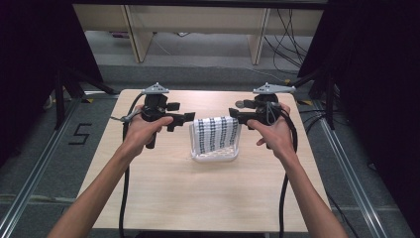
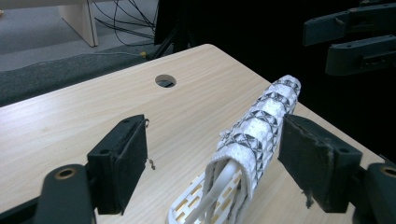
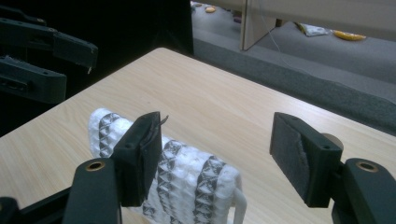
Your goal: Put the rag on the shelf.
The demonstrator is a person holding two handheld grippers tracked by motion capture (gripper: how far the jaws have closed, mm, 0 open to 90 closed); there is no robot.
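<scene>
A black-and-white patterned cloth (image 1: pixel 216 133) hangs draped over a white slotted rack (image 1: pixel 214 156) in the middle of the wooden table (image 1: pixel 198 198). My left gripper (image 1: pixel 187 118) is held level just left of the cloth's top, pointing at it. From the other side my right gripper (image 1: pixel 234 115) points at it too. In the left gripper view the cloth (image 2: pixel 261 126) and rack (image 2: pixel 196 205) lie between the open jaws of that gripper (image 2: pixel 212 140), close by the right pad. In the right gripper view the right gripper (image 3: pixel 217 126) is open above the cloth (image 3: pixel 187 182).
A round cable hole (image 2: pixel 166 80) is cut into the table near its far edge. Behind the table stand wooden furniture legs (image 1: pixel 136 34), with loose cables (image 1: pixel 287 39) on the grey floor. Black stands and curtains flank both sides.
</scene>
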